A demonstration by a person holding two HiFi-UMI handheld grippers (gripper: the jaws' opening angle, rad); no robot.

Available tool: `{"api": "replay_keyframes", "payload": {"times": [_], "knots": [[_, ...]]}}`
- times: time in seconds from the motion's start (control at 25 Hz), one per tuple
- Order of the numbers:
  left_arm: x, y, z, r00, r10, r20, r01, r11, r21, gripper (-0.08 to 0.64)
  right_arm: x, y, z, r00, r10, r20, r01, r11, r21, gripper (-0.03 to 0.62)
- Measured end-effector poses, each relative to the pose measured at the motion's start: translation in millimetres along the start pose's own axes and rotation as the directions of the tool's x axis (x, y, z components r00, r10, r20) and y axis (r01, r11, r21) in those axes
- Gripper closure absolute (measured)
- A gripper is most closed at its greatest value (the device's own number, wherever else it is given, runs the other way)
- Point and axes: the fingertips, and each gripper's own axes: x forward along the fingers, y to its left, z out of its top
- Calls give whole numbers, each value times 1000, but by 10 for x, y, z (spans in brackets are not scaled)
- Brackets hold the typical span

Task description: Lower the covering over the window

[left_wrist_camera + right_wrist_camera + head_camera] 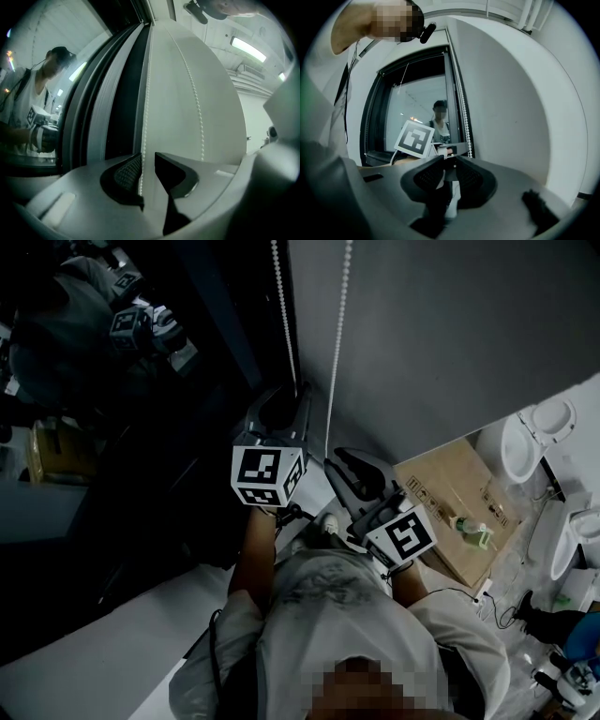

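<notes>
A white bead chain hangs in two strands beside the dark window [141, 427]. The left strand [281, 306] drops between the jaws of my left gripper [284, 399]. In the left gripper view this strand [146, 93] lies against the left pad [129, 171], with a gap to the right jaw, so my left gripper [148, 161] is open around it. The right strand [196, 103] hangs free past the right jaw. My right gripper [336, 460] sits just right of it, close to the right strand [339, 324]. Its jaws [449, 164] stand slightly apart with nothing between them. The chain [463, 112] shows beyond them. The covering itself is not discernible.
A grey wall [450, 334] stands right of the chain. Below lie a cardboard box [459, 502] with a green bottle [472, 531] on it and white fixtures [530, 442]. A white sill [112, 643] runs under the window. The glass reflects a person and a marker cube [413, 139].
</notes>
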Motion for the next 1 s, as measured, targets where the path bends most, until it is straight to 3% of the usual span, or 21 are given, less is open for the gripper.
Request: {"api": "replay_keyframes", "payload": {"times": [0.64,0.72,1.0], "knots": [[110,-133,107,995,-97,37,97,995,-3,499,-124,-23,-24,1000,-25,-1,25,1000,-13,508],[111,-136,113,993,-115,41,116,993,-11,556,-126,-10,-22,1000,-28,0,28,1000,-13,508],[-47,-264,90,986,-169,2,169,986,-13,551,-181,57,7,999,-38,13,38,999,-20,508]]}}
